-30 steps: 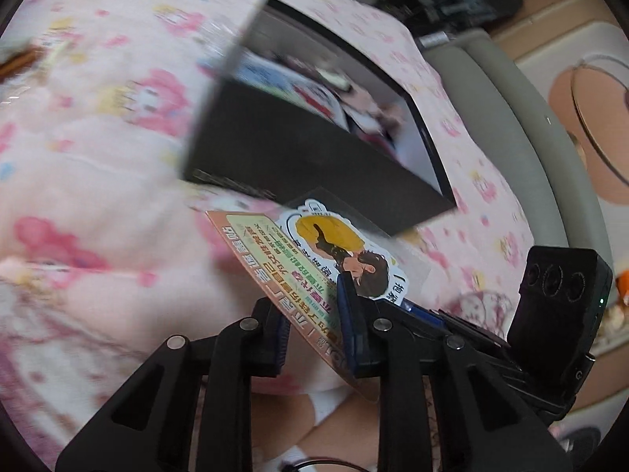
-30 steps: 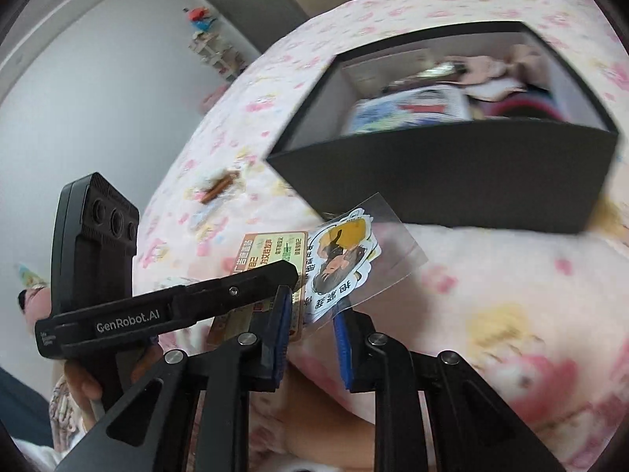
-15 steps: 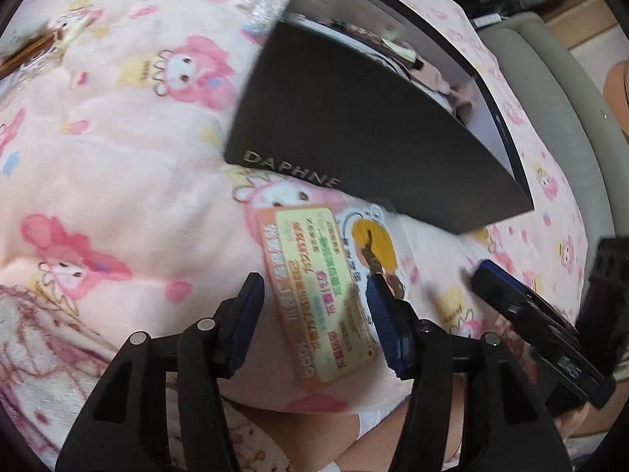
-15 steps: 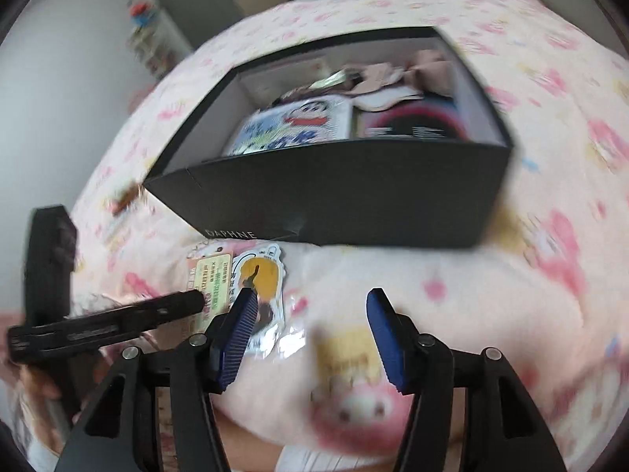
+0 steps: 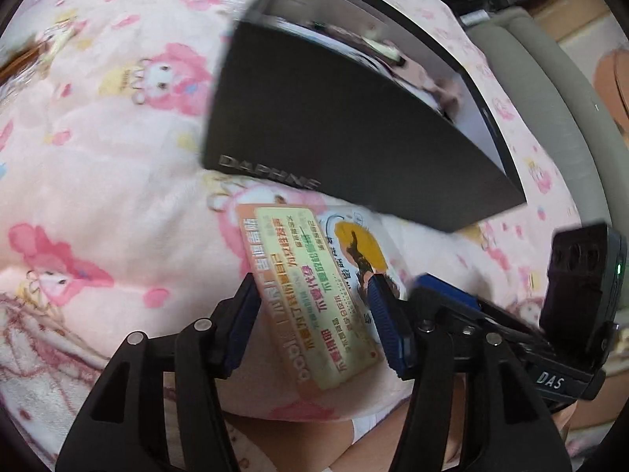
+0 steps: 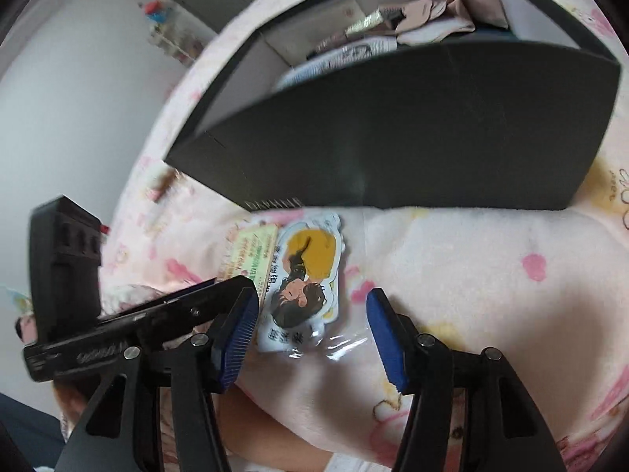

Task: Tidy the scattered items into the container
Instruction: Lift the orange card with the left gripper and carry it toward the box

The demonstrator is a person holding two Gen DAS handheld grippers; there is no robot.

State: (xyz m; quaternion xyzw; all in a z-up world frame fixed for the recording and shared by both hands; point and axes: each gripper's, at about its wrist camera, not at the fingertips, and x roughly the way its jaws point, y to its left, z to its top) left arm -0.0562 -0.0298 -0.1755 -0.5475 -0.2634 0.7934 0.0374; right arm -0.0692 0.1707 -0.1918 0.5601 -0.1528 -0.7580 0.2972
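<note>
A black box marked DAPHNE (image 5: 346, 133) (image 6: 412, 133) stands on the pink blanket with several items inside. In front of it lie an orange and yellow card (image 5: 310, 295) (image 6: 251, 251) and a cartoon sticker in a clear sleeve (image 5: 359, 251) (image 6: 302, 279), side by side. My left gripper (image 5: 314, 310) is open with its jaws on either side of the card. My right gripper (image 6: 312, 318) is open with its jaws on either side of the sticker's near end.
The pink patterned blanket (image 5: 98, 149) covers a soft, uneven bed. A brown snack wrapper (image 5: 19, 59) lies far left. A grey bed edge (image 5: 550, 78) and floor lie to the right. A white wall and shelves (image 6: 169, 39) stand beyond.
One second ago both grippers were shut on the lifted card and sticker. Both have since opened and the two items lie on the blanket. The right gripper has now moved back over the sticker.
</note>
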